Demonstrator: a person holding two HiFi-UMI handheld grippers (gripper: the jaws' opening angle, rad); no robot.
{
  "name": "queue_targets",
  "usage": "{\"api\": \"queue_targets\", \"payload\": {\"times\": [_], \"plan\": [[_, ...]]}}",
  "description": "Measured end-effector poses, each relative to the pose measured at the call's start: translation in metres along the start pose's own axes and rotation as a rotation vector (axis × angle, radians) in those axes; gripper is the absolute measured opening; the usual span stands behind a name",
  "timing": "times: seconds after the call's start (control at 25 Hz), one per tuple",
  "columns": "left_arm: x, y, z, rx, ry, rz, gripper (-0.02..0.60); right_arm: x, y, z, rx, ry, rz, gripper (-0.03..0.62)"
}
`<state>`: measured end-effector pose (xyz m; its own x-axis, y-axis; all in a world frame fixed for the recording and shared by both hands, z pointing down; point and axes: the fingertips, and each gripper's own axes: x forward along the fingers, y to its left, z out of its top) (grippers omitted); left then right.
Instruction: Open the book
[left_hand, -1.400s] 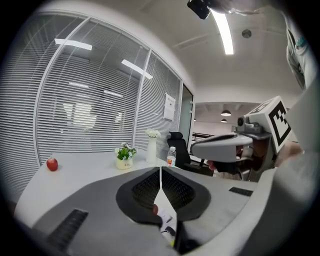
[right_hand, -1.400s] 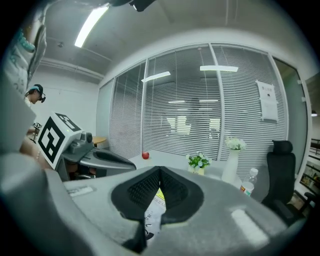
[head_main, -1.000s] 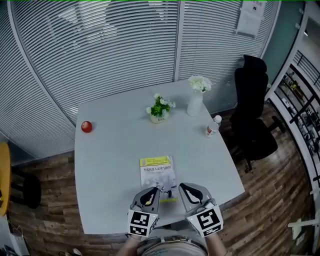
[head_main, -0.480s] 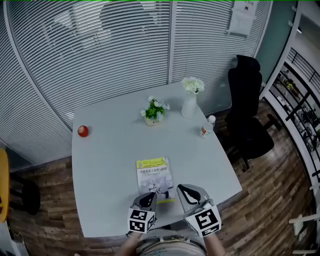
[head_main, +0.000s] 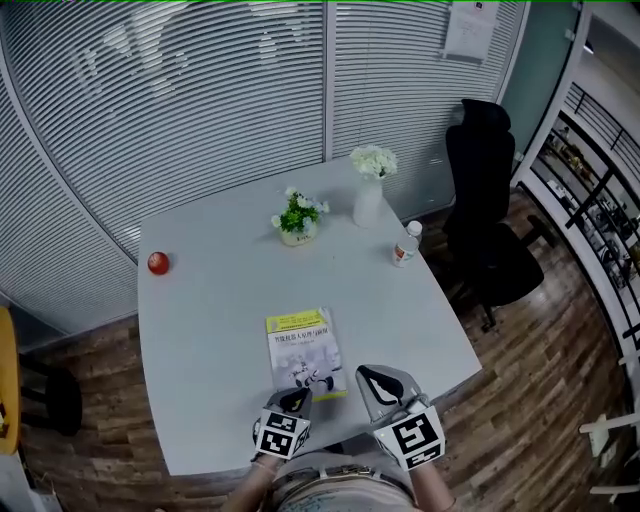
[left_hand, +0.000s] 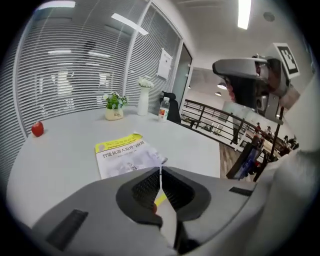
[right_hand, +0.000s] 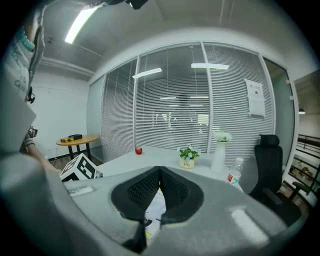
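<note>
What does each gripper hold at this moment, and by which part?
Nothing is held. The left gripper and the right gripper both have their jaws shut together, empty; the book lies closed on the table.

book (head_main: 304, 350): paper, smooth cover, slight sheen.
table (head_main: 210, 320): smooth matt top, pale grey, looks like laminate.
floor (head_main: 545, 400): dark wood planks, visible grain, low sheen.
blinds (head_main: 200, 100): thin pale slats, matt.
vase (head_main: 367, 203): white, smooth, ceramic look.
bottle (head_main: 404, 244): clear plastic, printed label.
chair (head_main: 485, 200): black, matt, cloth-like.
red fruit (head_main: 158, 263): glossy skin.
left gripper (left_hand: 160, 172) and right gripper (right_hand: 159, 172): grey matt plastic shells; pads (left_hand: 145, 187) black, rubbery, finely ribbed.
</note>
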<state>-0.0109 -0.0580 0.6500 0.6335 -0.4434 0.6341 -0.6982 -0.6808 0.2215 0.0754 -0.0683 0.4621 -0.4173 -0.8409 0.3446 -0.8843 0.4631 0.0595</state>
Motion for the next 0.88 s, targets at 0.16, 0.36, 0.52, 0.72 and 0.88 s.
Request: {"api": "queue_targets", "payload": {"times": [0.16,0.36,0.52,0.72,0.88], "plan": [[0.011,-0.007,-0.016,0.054,0.084,-0.060,0.009,-0.001,-0.002,-0.007,0.013,0.019,-0.007,0.003],[0.021,-0.007,-0.034,0.140,0.166,-0.084,0.014,0.000,-0.005,-0.012,0.023,0.034,-0.013,0.003],[0.028,-0.011,-0.046,0.264,0.240,-0.093,0.098,0.002,-0.006,-0.013,0.028,0.032,-0.014,0.003],[0.041,-0.015,-0.050,0.405,0.279,-0.093,0.100,0.006,-0.007,-0.016,0.028,0.038,-0.010,0.003],[0.051,-0.020,-0.057,0.534,0.323,-0.101,0.099,0.007,-0.009,-0.019,0.036,0.041,-0.010,0.003]]}}
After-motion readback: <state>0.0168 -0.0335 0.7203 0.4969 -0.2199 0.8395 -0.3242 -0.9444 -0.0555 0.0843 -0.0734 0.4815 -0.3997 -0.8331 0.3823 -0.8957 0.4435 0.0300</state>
